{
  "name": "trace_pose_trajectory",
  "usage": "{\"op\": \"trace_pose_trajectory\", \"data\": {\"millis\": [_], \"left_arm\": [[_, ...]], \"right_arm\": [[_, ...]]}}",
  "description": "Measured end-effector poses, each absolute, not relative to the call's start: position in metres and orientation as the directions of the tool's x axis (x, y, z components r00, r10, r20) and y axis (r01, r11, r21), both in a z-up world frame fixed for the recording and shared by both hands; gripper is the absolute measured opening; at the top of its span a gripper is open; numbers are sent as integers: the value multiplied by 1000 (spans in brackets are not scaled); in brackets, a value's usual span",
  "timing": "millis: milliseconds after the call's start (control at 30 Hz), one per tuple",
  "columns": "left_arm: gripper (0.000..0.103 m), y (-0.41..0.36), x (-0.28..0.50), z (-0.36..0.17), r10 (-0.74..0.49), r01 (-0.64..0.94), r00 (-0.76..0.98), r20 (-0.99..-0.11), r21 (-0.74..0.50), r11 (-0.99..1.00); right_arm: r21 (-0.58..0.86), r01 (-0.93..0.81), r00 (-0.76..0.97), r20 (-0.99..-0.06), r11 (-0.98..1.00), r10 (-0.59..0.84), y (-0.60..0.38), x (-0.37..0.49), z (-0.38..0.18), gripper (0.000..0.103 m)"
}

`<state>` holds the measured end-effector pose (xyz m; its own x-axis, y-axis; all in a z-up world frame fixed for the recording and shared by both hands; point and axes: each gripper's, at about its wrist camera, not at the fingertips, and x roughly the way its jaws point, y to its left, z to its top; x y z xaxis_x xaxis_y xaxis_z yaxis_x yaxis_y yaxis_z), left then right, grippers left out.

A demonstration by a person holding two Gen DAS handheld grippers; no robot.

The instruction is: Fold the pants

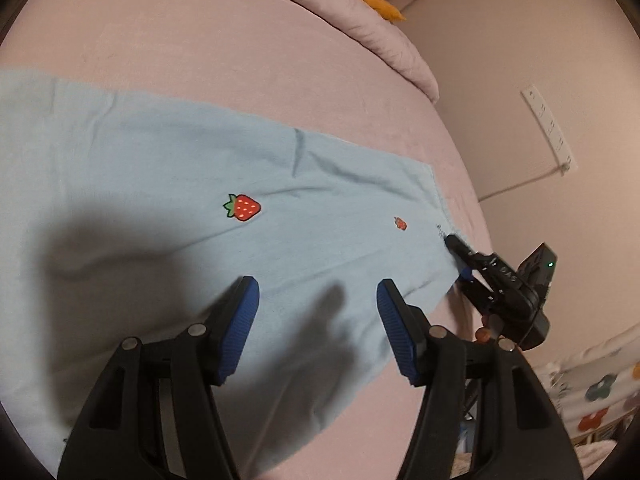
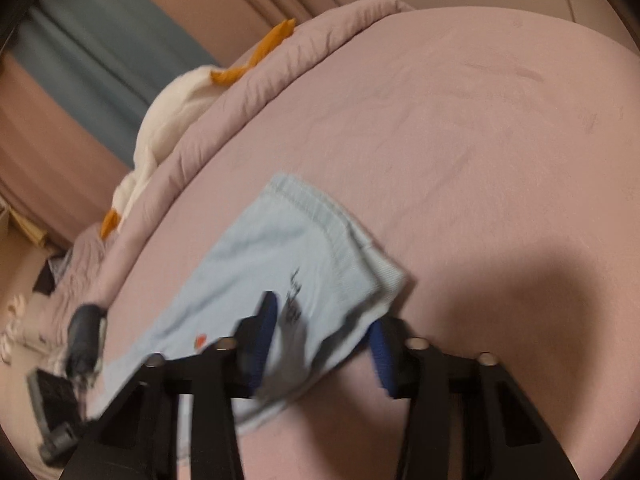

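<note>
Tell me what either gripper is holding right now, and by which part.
Nothing firmly. The right gripper straddles the hemmed end of the pants near a corner, pads not visibly clamped. The left gripper hovers open above the cloth.

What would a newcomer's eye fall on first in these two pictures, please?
Probably the light blue pants spread flat across the pink bed, with a bright red strawberry printed near their middle. Next, the right gripper straddles the waistband corner at the bed's edge, while the left gripper hovers open above the fabric.
</note>
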<state>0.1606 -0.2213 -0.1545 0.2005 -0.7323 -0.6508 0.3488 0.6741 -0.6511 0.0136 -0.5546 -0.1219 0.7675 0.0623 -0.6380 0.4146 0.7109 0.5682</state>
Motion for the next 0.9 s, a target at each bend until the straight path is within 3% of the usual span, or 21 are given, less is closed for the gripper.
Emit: {"op": "trace_pose_trajectory", "data": {"millis": [67,167,333,467,533,633,767,800,867,900], "left_arm": [[60,-219,161,-154,-742,346,194,-642,-663,664],[60,-216,161,-153,-743,349,186,-643,-663,662],[64,-213,163,-146,-772,316,180,-610,-707,632],[70,-200,160,-134,-877,291,195,-439,-829,479],[79,-196,159,-131,-910,271,201,-361,-873,406],[80,-192,161,-132,-939,248,198,-280,-913,324],[81,-192,172,-151,-936,156,183,-301,-931,330],[80,-192,174,-156,-926,130,184,-330,-925,356],[61,-186,176,-166,-892,86,206,-402,-901,426],[37,-183,175,-166,-880,86,214,-423,-890,448]], "right_arm": [[580,422,773,-631,697,57,-560,13,-122,16],[512,401,783,-622,760,6,-550,15,-104,9],[288,225,830,-557,931,-28,-482,24,-56,9],[101,30,861,-507,994,26,-411,24,-35,9],[58,-46,858,-509,997,69,-383,25,-37,9],[-31,-136,843,-528,990,100,-340,28,-49,9],[-72,-235,801,-579,969,151,-299,34,-71,9],[-81,-257,789,-594,963,161,-290,34,-77,9],[-120,-277,778,-611,953,149,-276,31,-87,9],[-146,-273,777,-617,951,128,-271,30,-91,9]]}}
